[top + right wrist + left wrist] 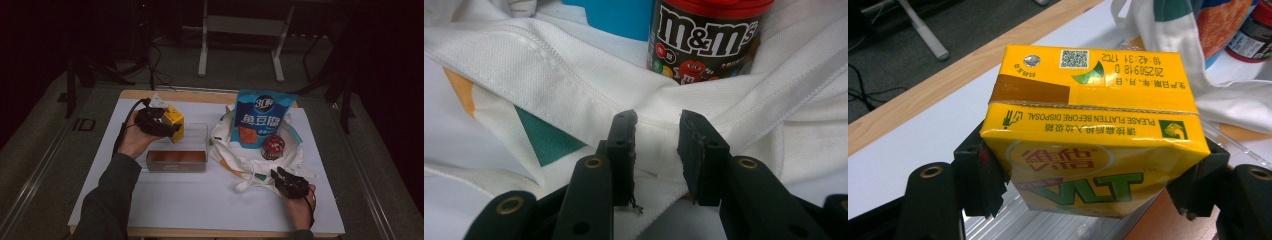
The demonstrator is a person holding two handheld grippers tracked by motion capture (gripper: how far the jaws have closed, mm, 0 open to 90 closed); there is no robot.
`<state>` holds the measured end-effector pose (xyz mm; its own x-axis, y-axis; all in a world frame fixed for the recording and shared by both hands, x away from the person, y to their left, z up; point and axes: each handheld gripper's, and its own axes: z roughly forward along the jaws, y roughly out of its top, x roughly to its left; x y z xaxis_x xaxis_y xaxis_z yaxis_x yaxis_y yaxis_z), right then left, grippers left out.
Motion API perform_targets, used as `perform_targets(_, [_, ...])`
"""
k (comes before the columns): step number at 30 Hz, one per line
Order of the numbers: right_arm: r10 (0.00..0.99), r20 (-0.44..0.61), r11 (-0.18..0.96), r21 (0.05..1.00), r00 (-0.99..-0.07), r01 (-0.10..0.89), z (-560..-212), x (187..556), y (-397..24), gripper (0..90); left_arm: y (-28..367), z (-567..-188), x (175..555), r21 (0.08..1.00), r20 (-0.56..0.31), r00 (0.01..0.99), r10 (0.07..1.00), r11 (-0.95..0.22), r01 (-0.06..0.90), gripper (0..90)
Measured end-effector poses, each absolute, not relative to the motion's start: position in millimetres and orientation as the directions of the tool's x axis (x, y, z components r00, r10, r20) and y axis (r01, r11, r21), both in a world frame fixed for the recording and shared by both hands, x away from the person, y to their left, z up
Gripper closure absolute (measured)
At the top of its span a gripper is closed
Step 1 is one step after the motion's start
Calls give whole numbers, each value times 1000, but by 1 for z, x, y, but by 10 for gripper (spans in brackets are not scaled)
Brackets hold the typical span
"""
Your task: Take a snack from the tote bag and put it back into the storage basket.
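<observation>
L gripper (170,125) clamps a yellow cardboard drink carton w/ green "VLT" lettering (174,122). Left gripper view: both black jaws press the carton's two sides, carton (1093,125) tipped so its top w/ foil straw hole and QR code faces cam. Carton hangs just above the clear rectangular plastic box (192,150), over the box's far-left corner; can't tell if it touches the rim. Box has a brown bottom and sits on the white tabletop (200,200), left of centre. Person's L hand (134,140) wraps the gripper from below-left, dark sleeve coming in from the bottom edge.

R gripper (280,176) is at front-right of the table, jaws pointing at the white fabric tote bag w/ teal and orange patches (240,165). Right gripper view: jaws partly open w/ a fold of the white bag (574,85) lying in the gap btwn them; pads look not pressed on the cloth, so no firm grip seen. R hand (300,205) is behind it near the table's front edge.

On the bag: a blue stand-up snack pouch w/ white lettering (262,117) upright at the back, and a small round M&M's tub w/ red lid (273,147) just in front of the pouch, touching or nearly so. Tub (704,40) is straight ahead of the R jaws, beyond the fold.
</observation>
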<state>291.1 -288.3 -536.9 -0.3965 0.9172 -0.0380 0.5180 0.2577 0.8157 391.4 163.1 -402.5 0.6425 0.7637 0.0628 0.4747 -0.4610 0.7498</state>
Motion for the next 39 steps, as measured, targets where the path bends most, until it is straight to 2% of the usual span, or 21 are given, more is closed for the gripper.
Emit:
perform_targets(19, [917, -41, 260, 815, -396, 517, -537, 291, -288, 679, 189, -418, 386, 762, 33, 580, 814, -396, 512, 284])
perform_targets(39, [918, -47, 263, 816, -395, 515, -537, 291, -288, 679, 209, -443, 382, 732, 6, 534, 846, -367, 574, 284])
